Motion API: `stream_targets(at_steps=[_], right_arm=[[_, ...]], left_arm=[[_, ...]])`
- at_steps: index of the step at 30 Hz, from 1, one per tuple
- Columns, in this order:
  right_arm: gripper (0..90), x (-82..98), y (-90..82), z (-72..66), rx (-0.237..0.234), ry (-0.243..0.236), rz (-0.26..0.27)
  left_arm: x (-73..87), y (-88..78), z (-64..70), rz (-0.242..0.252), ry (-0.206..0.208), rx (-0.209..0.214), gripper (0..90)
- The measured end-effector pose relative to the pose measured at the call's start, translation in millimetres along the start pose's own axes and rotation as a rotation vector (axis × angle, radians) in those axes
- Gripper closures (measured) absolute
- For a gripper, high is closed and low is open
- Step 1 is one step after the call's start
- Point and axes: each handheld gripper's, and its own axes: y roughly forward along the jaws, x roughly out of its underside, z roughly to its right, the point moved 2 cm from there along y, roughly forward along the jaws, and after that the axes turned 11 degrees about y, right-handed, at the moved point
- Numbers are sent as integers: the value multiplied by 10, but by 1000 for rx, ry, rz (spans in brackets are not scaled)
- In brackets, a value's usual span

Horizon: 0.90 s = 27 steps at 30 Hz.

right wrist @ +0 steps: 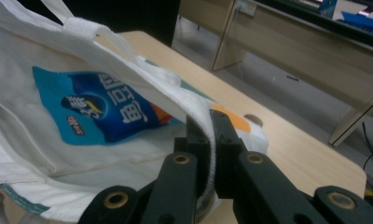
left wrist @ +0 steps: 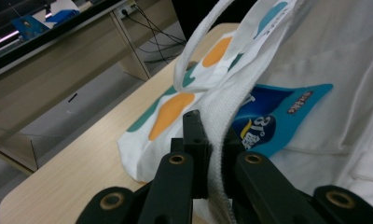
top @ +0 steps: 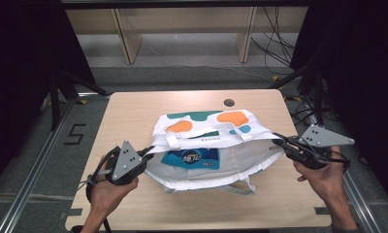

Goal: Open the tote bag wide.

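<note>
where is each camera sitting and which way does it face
High view: above the person's side, facing forward and down on the table and tote bag; both forearms, left gripper, right gripper.
Left gripper view: rides that gripper, looking along its jaws, shut on the bag's rim, across the bag.
Right gripper view: rides that gripper, jaws shut on the rim, facing across the bag.
All share the blue packet inside.

Evenly lit from overhead on the table [top: 134, 204]; dark at both sides of the high view. Soft, slightly blurred throughout. Dim, grainy gripper views, near jaws out of focus.
</note>
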Motion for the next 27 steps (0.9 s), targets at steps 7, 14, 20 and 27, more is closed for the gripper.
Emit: stream_targets(at_steps=[7,14,20,27], right_arm=[[886,-287,-74,-8,-4,-20,37],[886,-598,-190,4,-12,-44,77],[886,-837,-308,-12,-27,-75,115],[885,-966,-264,70,-17,-38,127]], left_arm=[[-211,-96,-194,65,21,-62,872],[-511,-301,-350,145,58,-121,873],[-684,-450,-432,201,-1,-117,874],[-674,-274,-629,217,-40,-122,872]])
